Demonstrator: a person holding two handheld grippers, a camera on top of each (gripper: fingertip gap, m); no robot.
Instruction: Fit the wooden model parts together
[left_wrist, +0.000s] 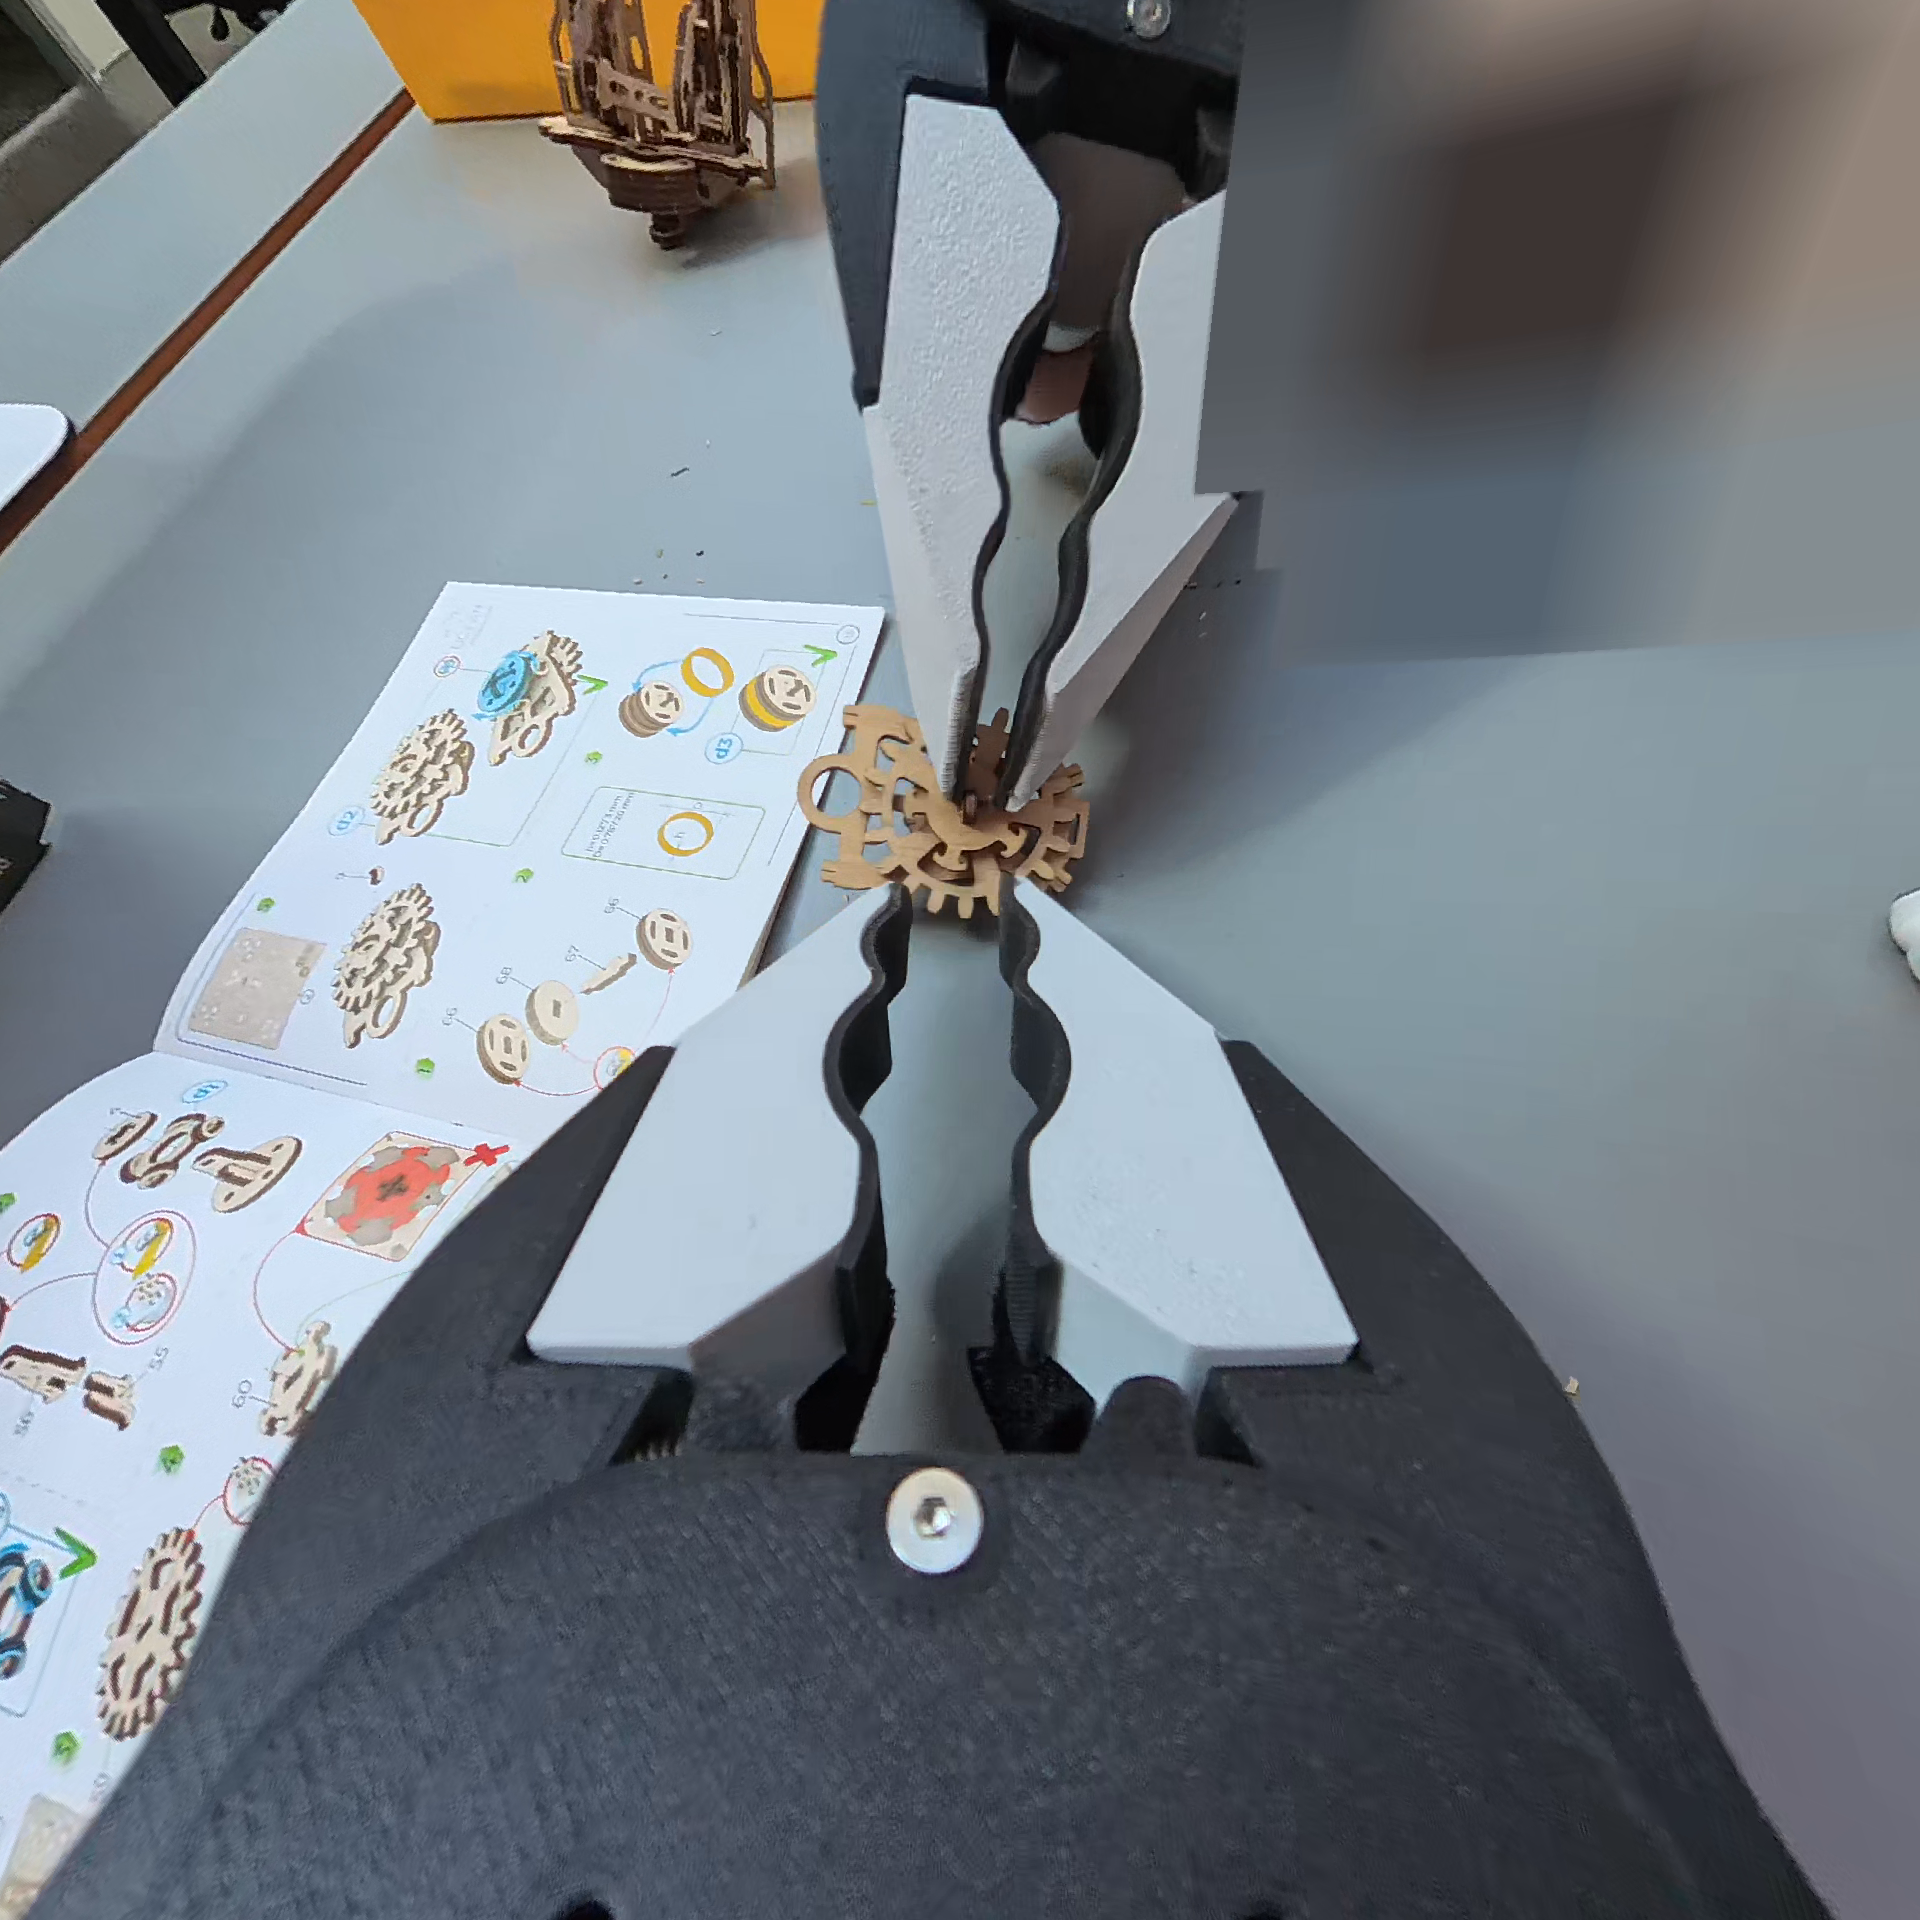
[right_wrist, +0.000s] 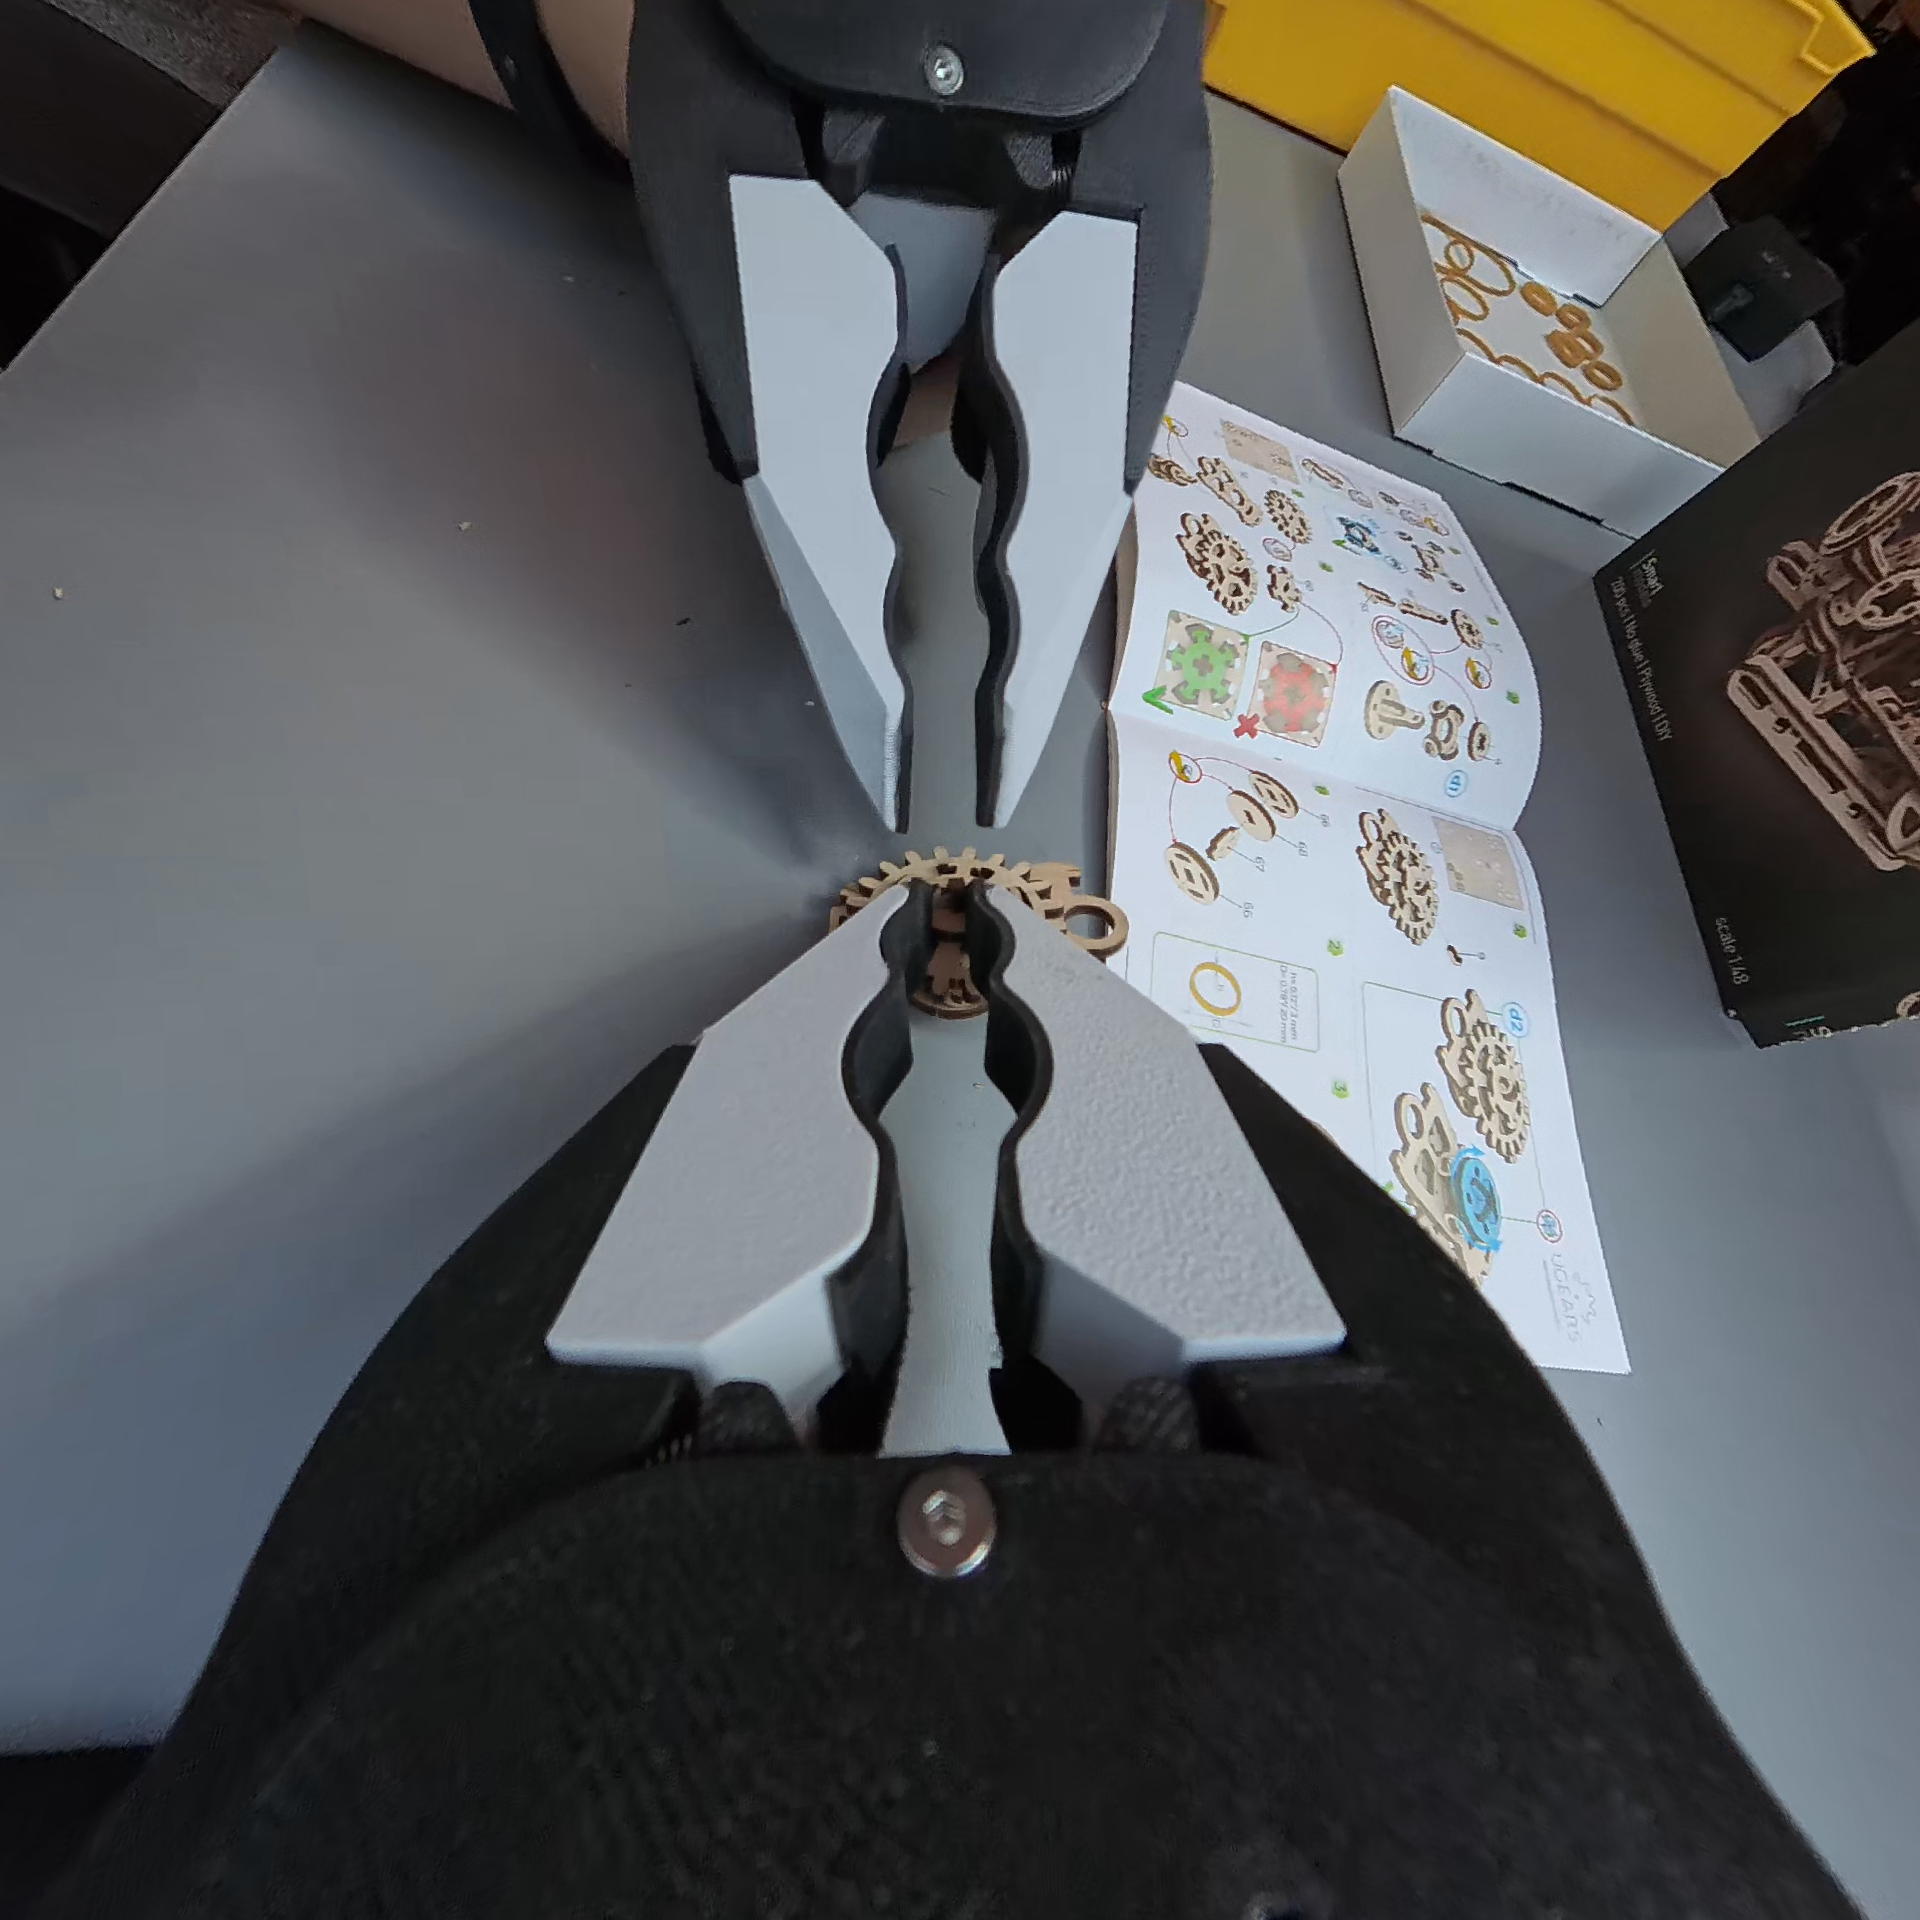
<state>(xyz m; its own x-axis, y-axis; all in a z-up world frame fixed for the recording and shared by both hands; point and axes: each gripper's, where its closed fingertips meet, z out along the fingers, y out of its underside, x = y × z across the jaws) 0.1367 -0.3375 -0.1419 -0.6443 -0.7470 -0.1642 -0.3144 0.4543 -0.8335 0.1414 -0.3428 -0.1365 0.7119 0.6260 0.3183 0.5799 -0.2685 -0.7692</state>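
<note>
A flat wooden gear assembly (left_wrist: 883, 821) with a loop at one end lies on the grey table (left_wrist: 416, 416); it also shows in the right wrist view (right_wrist: 1034, 885). My right gripper (right_wrist: 945, 909) is shut on a small wooden peg (right_wrist: 945, 940) and holds it at the middle of the assembly. In the left wrist view it (left_wrist: 982, 795) comes down from above. My left gripper (left_wrist: 956, 909) is open, its tips flanking the assembly's near toothed edge. In the right wrist view it (right_wrist: 943, 823) stands just beyond the gear teeth.
An open instruction booklet (left_wrist: 540, 831) lies beside the assembly, also in the right wrist view (right_wrist: 1351, 831). A built wooden model (left_wrist: 665, 114) stands at the back by a yellow bin. A white box of wooden rings (right_wrist: 1507, 312) and a black product box (right_wrist: 1787, 675) sit to the right. Less than 4 cm separates the two grippers' tips.
</note>
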